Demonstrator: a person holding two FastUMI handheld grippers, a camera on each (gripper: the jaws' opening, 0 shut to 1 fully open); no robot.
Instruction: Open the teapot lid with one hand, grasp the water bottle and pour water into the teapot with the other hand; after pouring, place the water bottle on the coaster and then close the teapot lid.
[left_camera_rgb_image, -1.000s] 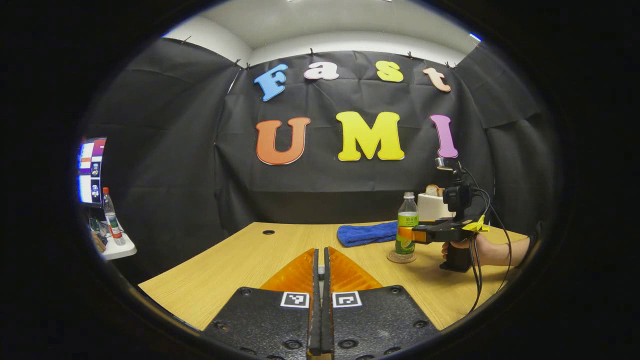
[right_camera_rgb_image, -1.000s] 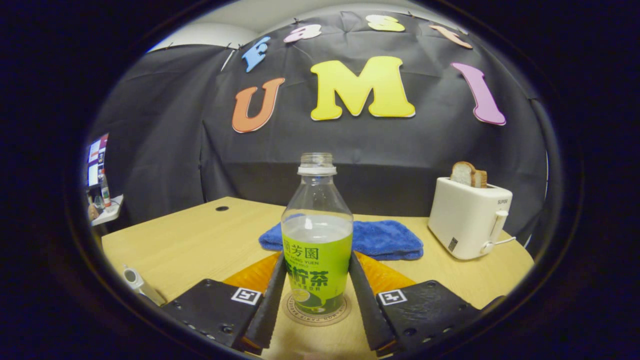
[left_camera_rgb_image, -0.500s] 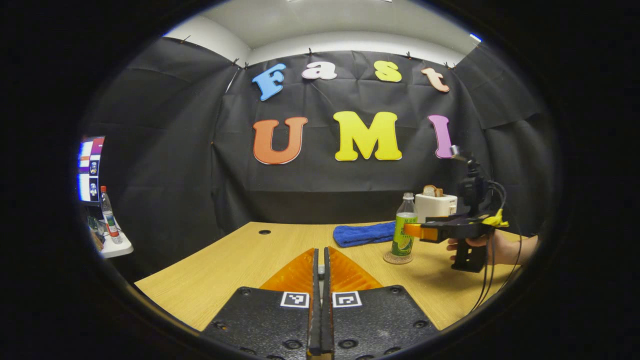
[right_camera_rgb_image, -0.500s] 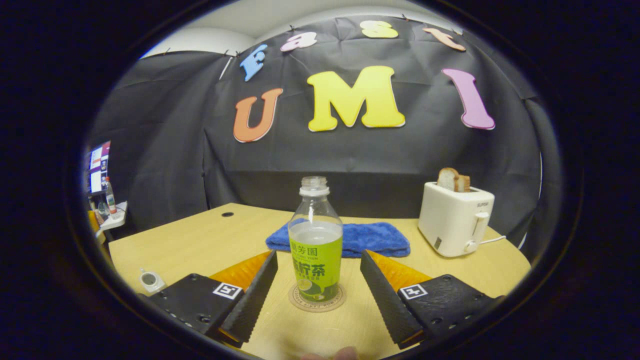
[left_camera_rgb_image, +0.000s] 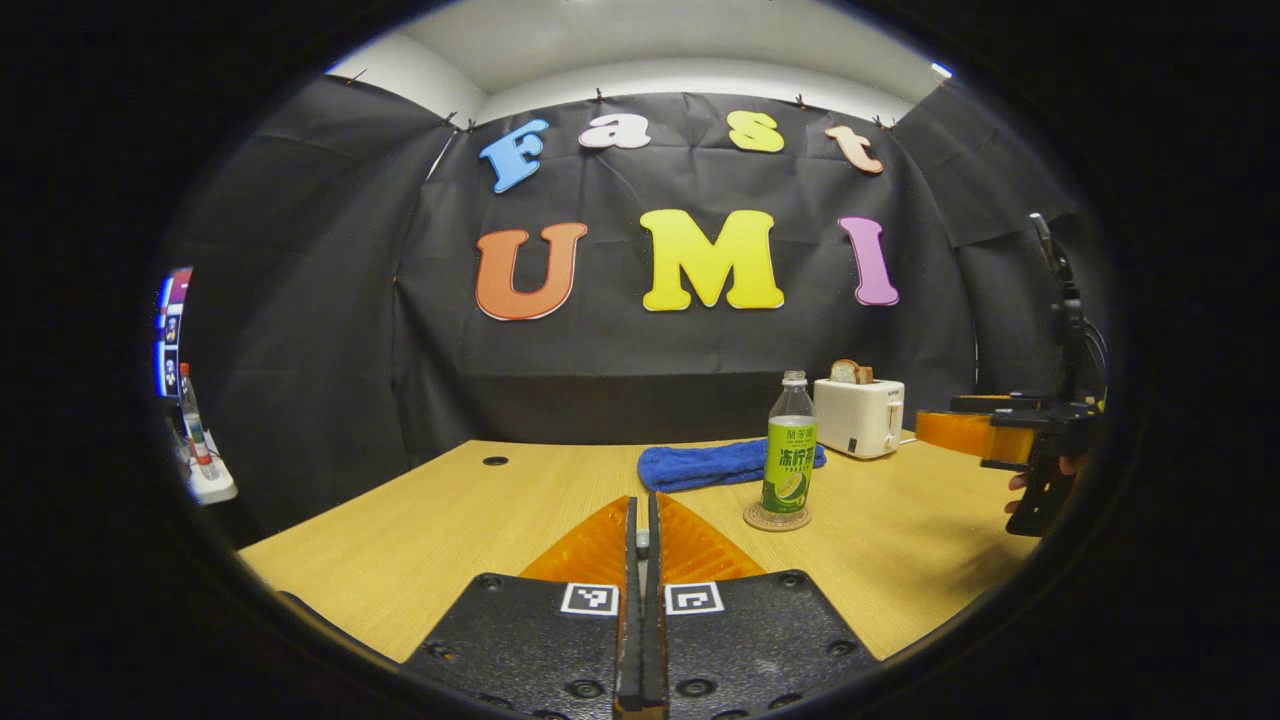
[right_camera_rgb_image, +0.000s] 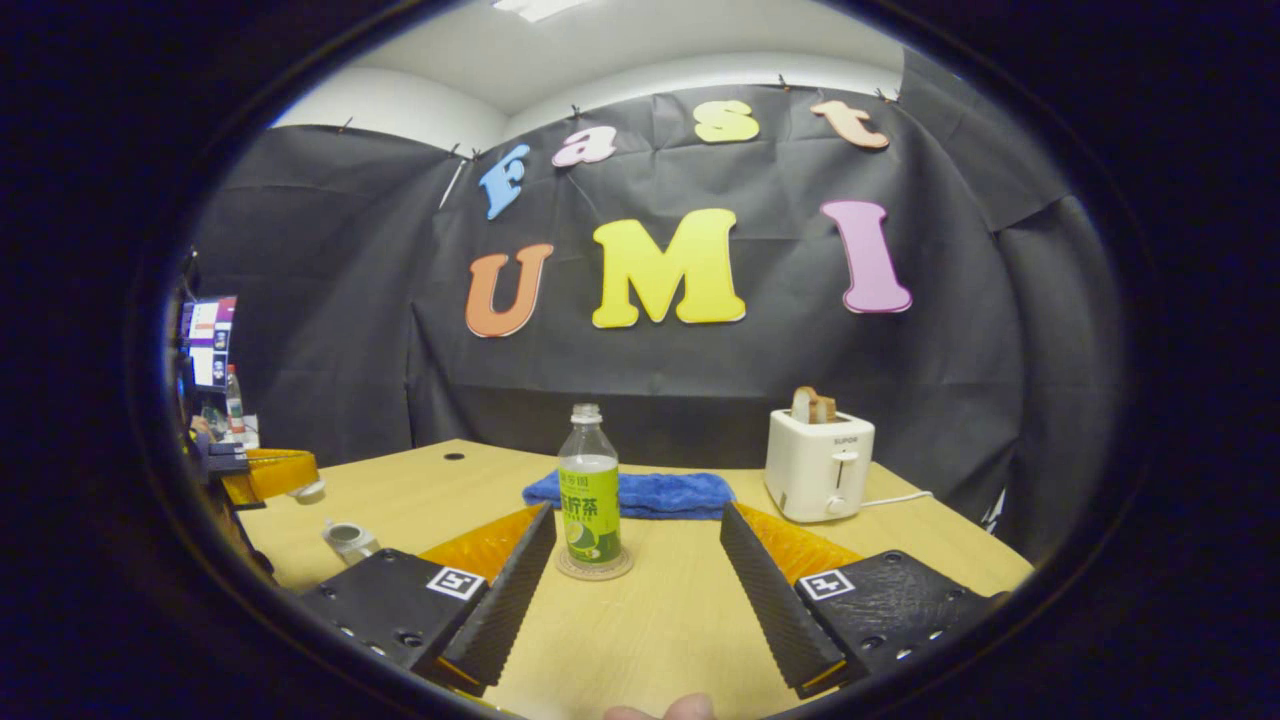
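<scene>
water bottle (right_camera_rgb_image: 588, 486) upright on coaster (right_camera_rgb_image: 594, 569) (neck up)

The left gripper (left_camera_rgb_image: 641, 590) points level over the table, its 2 fingers pressed flat together along their whole length with nothing between them. The right gripper (right_camera_rgb_image: 635, 570) is also held level, its 2 fingers (right_camera_rgb_image: 505, 600) spread wide in a V, gripping nothing. In the left gripper view the right gripper (left_camera_rgb_image: 950, 432) sits at the far right edge, raised above the table, with a hand (left_camera_rgb_image: 1040, 475) wrapped round its grip below. A fingertip (right_camera_rgb_image: 665, 708) shows at the bottom edge of the right gripper view
</scene>
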